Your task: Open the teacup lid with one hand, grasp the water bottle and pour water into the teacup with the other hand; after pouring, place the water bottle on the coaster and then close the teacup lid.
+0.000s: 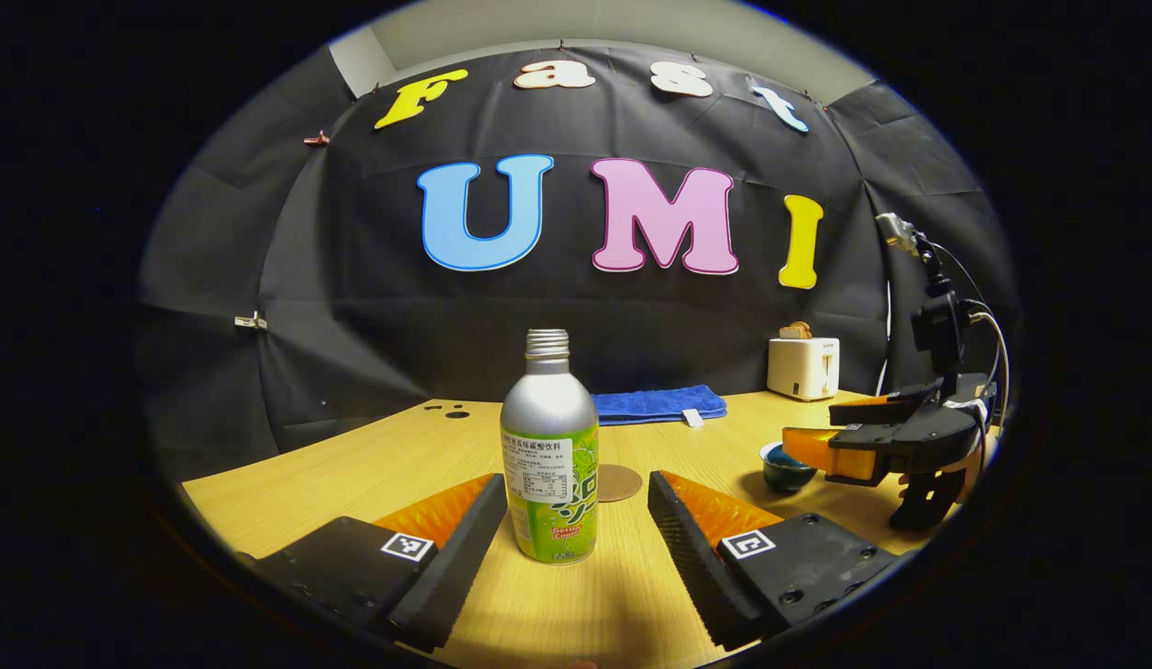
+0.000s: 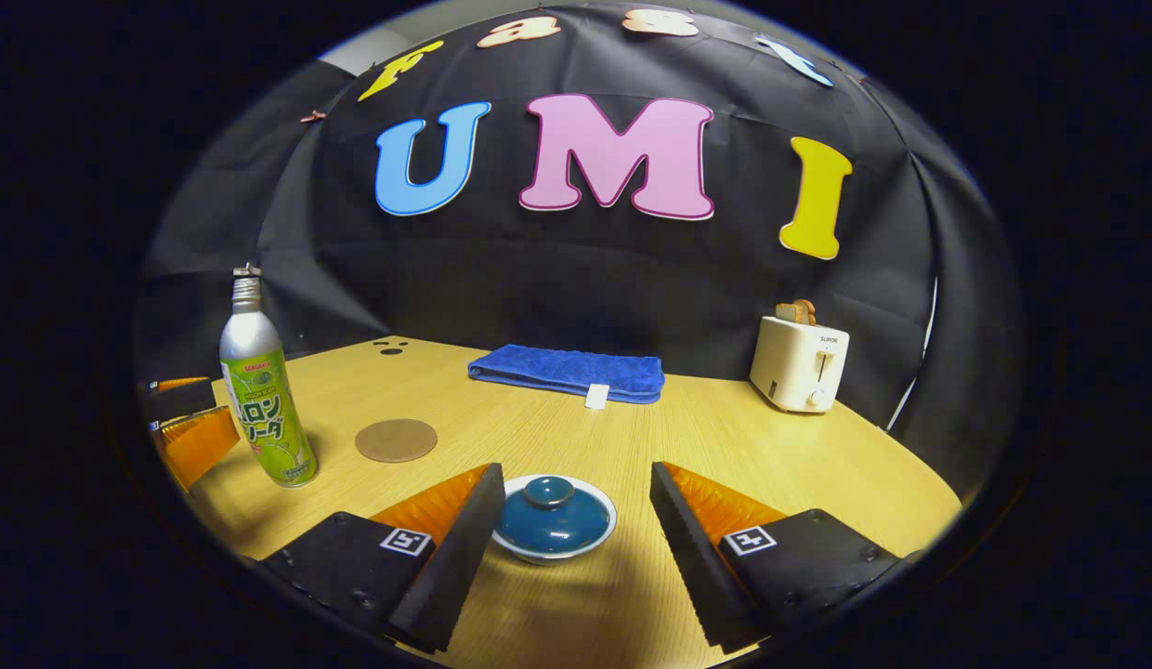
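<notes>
Left gripper (image 1: 576, 520): jaws apart, water bottle (image 1: 550, 455) upright between them, contact apparently none. Right gripper (image 2: 576, 534): jaws apart, straddling the lidded teacup (image 2: 554, 518), not touching. Coaster (image 2: 396, 439) lies just beside the bottle on the table (image 2: 725, 437). Blue towel (image 2: 567, 372) and toaster (image 2: 799, 362) sit at the back.

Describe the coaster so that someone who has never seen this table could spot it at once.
Start at the folded blue towel by the black back wall, then come forward and left across the wooden table. The coaster lies flat there, just right of the upright green and silver water bottle. It is the only thin, plain brown disc; the lidded teacup nearby is blue and domed.
</notes>
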Demonstrator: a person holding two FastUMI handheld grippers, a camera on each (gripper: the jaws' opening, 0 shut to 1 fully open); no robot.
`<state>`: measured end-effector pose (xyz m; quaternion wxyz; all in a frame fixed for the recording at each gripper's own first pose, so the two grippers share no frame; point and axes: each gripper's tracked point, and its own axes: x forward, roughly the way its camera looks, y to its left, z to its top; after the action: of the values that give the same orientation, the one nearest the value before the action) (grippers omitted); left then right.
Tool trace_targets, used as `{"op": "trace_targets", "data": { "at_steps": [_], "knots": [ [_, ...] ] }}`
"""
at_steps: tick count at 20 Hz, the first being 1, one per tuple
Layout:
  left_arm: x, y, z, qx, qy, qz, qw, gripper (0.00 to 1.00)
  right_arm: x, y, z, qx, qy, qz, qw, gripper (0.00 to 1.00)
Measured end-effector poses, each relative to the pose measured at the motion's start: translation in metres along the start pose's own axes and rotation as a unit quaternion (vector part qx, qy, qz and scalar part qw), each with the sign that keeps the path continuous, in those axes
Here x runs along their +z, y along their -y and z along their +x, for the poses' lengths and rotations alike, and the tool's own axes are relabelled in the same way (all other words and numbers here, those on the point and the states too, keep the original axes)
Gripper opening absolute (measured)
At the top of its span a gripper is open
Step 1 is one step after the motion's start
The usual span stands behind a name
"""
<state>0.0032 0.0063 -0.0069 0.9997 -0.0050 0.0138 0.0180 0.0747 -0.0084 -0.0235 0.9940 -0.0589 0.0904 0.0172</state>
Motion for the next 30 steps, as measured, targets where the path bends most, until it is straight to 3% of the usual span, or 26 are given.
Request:
{"op": "trace_targets", "data": {
  "at_steps": [5, 10, 13, 14, 16, 20, 30],
  "knots": [
    [0.001, -0.002, 0.0, 0.004, -0.001, -0.001, 1.0, 0.97, -0.011, -0.01, 0.02, 0.025, -0.05, -0.015, 0.998, 0.95],
    [0.0, -0.003, -0.001, 0.008, 0.0, 0.0, 1.0, 0.97, -0.012, -0.017, 0.026, 0.038, -0.063, -0.009, 0.997, 0.59],
    [0.0, -0.004, 0.0, 0.012, -0.001, 0.0, 1.0, 0.97, -0.01, -0.019, 0.026, 0.044, -0.066, -0.018, 0.997, 0.52],
    [0.0, -0.004, 0.0, 0.012, -0.001, 0.0, 1.0, 0.96, -0.008, -0.018, 0.025, 0.043, -0.066, -0.02, 0.997, 0.41],
    [0.0, -0.004, 0.0, 0.012, -0.001, 0.0, 1.0, 0.97, -0.008, -0.018, 0.025, 0.043, -0.065, -0.028, 0.997, 0.34],
    [0.0, -0.005, 0.0, 0.014, -0.001, 0.0, 1.0, 0.97, -0.007, -0.02, 0.023, 0.048, -0.058, -0.044, 0.996, 0.3],
    [0.0, -0.019, 0.004, 0.041, -0.002, -0.001, 0.999, 0.96, 0.041, 0.001, -0.005, 0.056, -0.001, 0.021, 0.998, 0.27]
  ]
}}
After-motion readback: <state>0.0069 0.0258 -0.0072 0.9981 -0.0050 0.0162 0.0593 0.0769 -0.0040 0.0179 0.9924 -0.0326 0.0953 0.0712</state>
